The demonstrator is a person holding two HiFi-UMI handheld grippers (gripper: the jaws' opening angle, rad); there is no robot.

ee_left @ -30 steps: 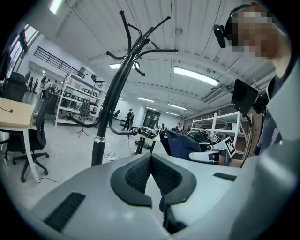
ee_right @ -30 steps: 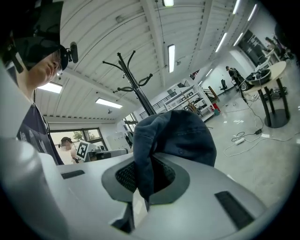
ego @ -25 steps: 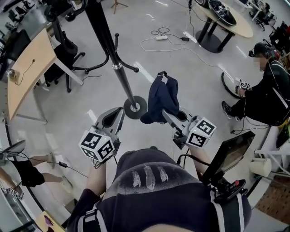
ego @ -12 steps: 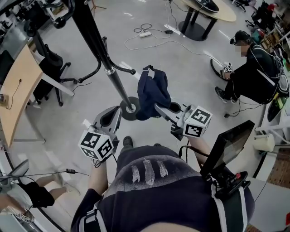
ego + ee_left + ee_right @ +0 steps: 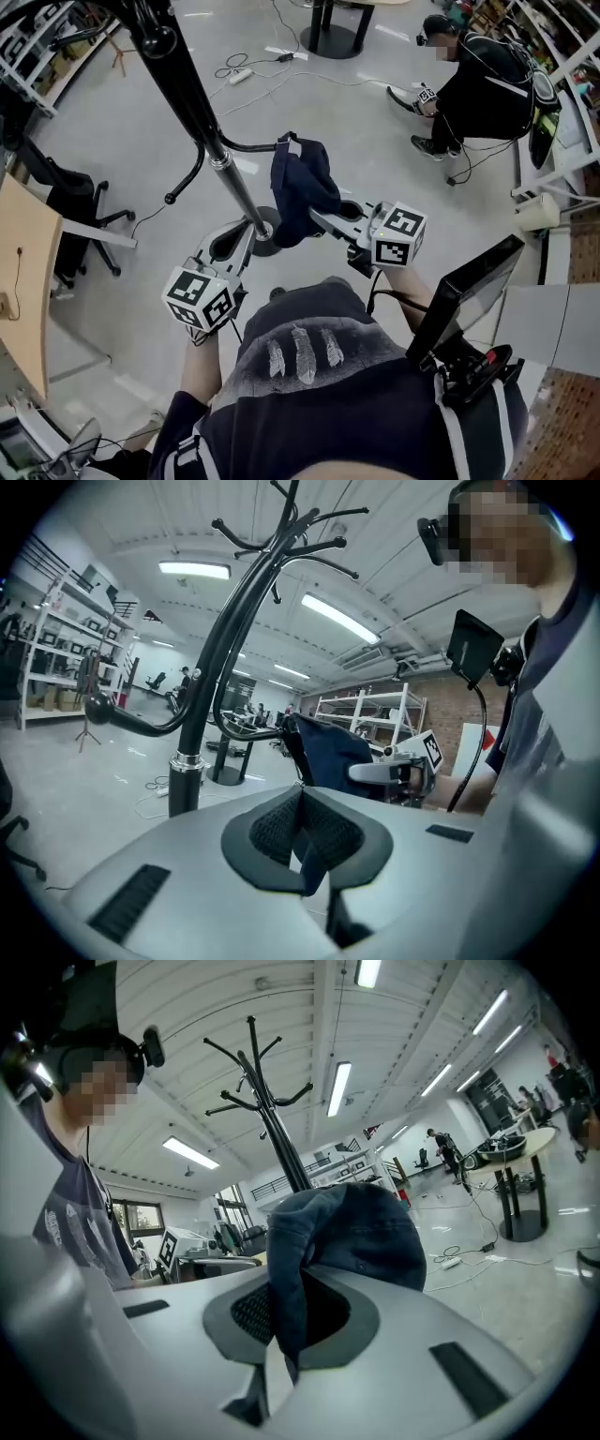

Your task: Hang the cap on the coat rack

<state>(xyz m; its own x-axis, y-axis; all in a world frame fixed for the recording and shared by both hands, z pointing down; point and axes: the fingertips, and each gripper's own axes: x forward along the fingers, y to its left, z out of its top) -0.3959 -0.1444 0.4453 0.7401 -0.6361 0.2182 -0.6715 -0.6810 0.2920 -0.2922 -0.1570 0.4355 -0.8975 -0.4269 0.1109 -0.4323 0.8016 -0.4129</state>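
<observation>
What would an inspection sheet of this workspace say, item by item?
Surface: bare grey floor.
Job's things: navy cap up against a low hook of the black coat rack; hooked or not, cannot tell.
Clutter: office chair left of the rack.
Tools: right tool shut on the cap; left tool shut, empty.
Cables: white power strip with its cable on the floor.
Surroundings: seated person, desk.
</observation>
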